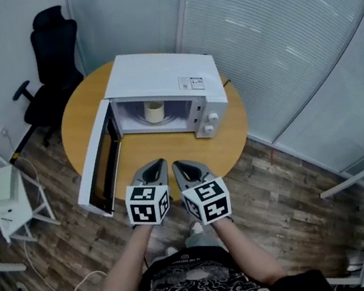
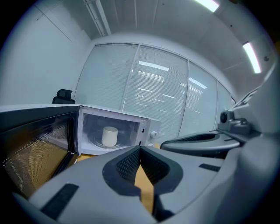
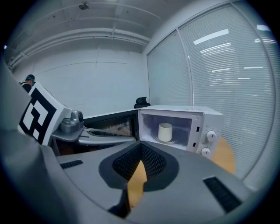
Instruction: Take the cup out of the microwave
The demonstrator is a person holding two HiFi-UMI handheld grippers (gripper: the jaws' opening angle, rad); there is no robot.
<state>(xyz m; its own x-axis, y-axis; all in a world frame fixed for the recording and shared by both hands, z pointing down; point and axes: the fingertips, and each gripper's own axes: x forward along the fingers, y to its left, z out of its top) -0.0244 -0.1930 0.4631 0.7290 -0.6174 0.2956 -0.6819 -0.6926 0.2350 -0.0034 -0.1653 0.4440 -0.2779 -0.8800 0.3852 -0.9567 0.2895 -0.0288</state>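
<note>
Pale cup (image 1: 154, 111) upright inside open microwave (image 1: 157, 80)

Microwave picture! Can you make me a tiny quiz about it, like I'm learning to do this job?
1. True or false: the microwave has its door swung open.
2. Where is the cup? A: on the chair. B: inside the microwave. C: on the floor.
3. Fill in: the left claw and the right claw are both ____, with nothing in them.
Key: 1 true; 2 B; 3 shut.
</note>
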